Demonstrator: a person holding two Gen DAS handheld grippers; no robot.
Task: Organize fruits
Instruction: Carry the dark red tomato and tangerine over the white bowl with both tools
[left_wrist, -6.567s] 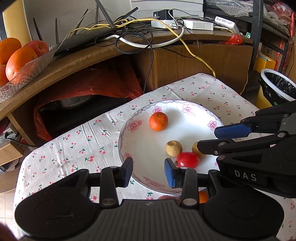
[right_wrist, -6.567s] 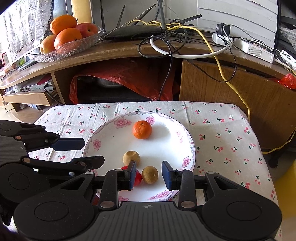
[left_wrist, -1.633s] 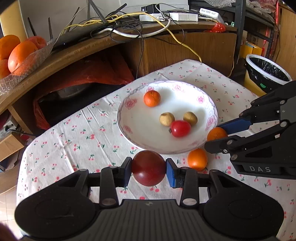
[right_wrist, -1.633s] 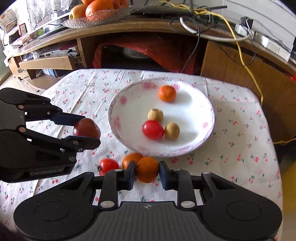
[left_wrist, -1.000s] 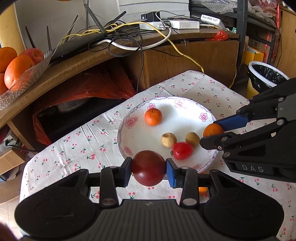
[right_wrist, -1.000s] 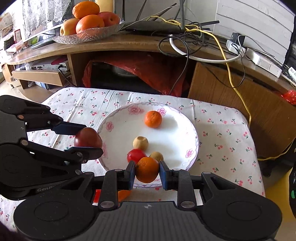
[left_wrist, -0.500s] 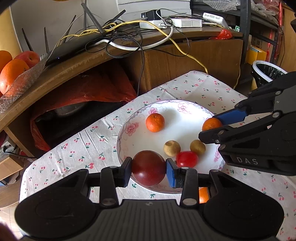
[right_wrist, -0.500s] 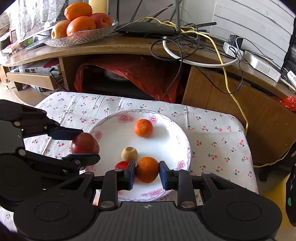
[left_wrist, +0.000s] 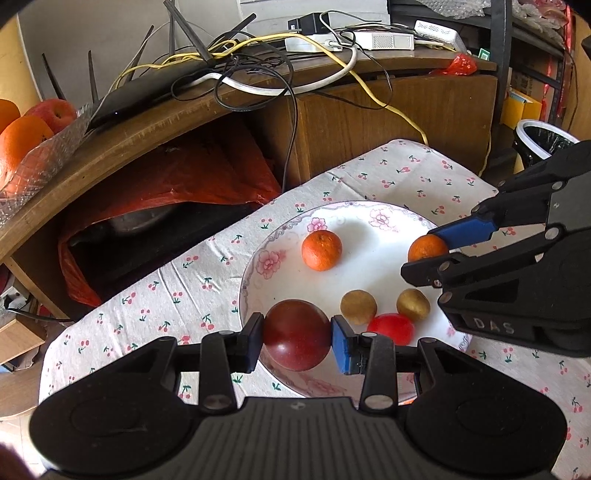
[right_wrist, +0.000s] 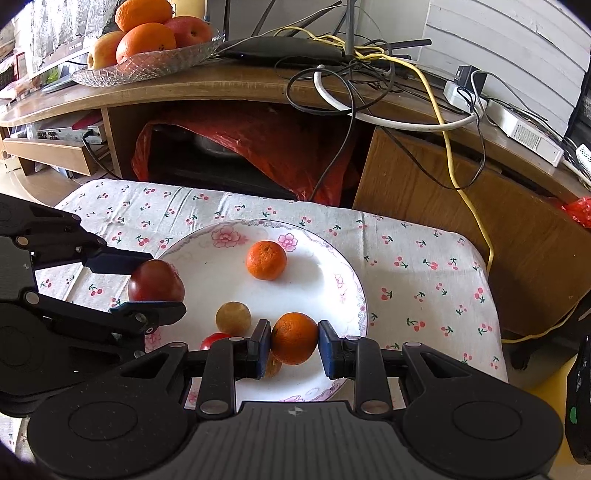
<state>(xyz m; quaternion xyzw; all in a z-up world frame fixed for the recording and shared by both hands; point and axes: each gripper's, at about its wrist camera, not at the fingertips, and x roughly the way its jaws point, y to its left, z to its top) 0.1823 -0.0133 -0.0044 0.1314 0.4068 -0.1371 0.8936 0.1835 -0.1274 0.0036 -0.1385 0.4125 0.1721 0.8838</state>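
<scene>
While the left wrist view is showing the left gripper (left_wrist: 297, 334) pinching a smooth dark red fruit (left_wrist: 296, 334) at its widest girth above the plate (left_wrist: 255, 273) rim, the fruit is looking firm but slippery. In the right wrist view, the right gripper (right_wrist: 294, 338) is squeezing a soft-skinned orange (right_wrist: 294, 338) over the plate's near side.

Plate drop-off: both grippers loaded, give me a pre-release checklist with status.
1. Left gripper clamped on the dark red fruit: ok.
2. Right gripper clamped on the orange: ok.
3. Both fruits over the plate: ok, though the dark red one sits near its rim.
4. Free spot below each fruit: cannot tell; a tan fruit and a red tomato lie close.
5. Grippers clear of each other: ok.
6. Height above the plate: cannot tell.
</scene>
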